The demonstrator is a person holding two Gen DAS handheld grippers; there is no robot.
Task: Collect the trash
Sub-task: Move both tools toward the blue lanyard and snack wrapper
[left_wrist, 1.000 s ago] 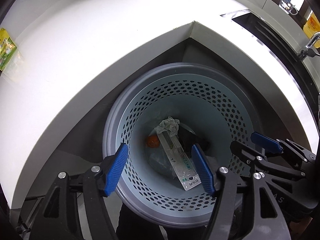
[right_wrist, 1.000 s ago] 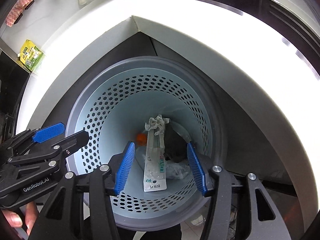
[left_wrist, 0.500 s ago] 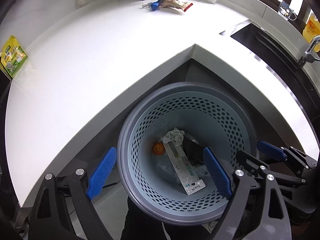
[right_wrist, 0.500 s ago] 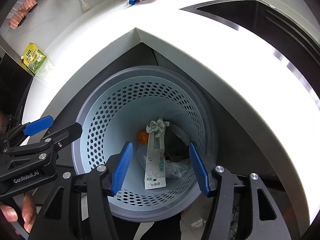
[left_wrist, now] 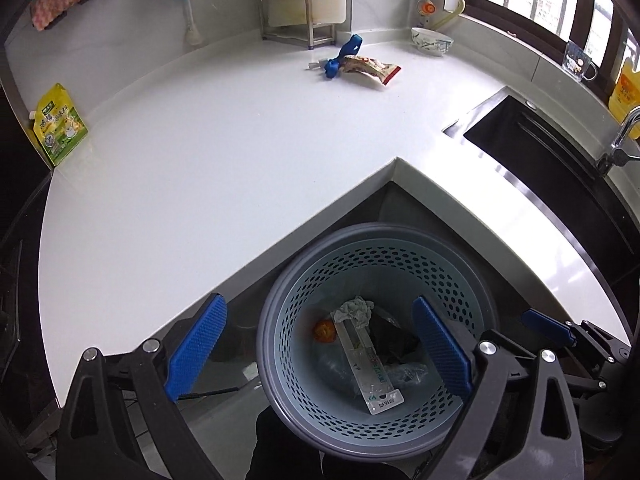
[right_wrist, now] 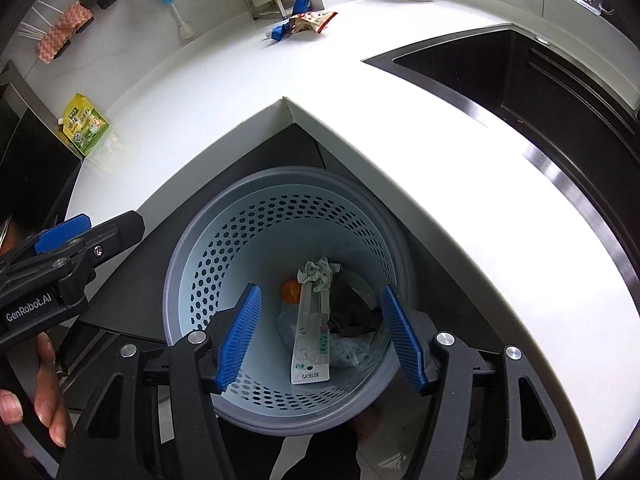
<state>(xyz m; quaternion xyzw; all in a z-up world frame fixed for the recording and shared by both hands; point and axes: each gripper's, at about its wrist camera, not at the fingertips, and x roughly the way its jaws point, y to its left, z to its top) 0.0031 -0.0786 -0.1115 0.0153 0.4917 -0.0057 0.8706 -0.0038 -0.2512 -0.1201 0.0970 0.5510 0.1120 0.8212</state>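
While much already lies in the perforated waste basket (left_wrist: 280,320) at six o'clock below the counter corner, still work left on the white countertop (left_wrist: 220,140): a snack wrapper (left_wrist: 370,66) beside a blue strap (left_wrist: 340,58) at twelve o'clock, a yellow-green pouch (left_wrist: 60,126) at nine o'clock. Inside the basket: a long flat packet (right_wrist: 312,340), a crumpled tissue (right_wrist: 318,272), a small orange thing (right_wrist: 291,290). Left gripper (left_wrist: 320,348) spread wide, grasping nothing; right gripper (right_wrist: 320,336) likewise parted and empty, both above the basket. Readable: "GenRobot.AI" on the left gripper's body, "LOVE" in green on the packet; pouch print too small.
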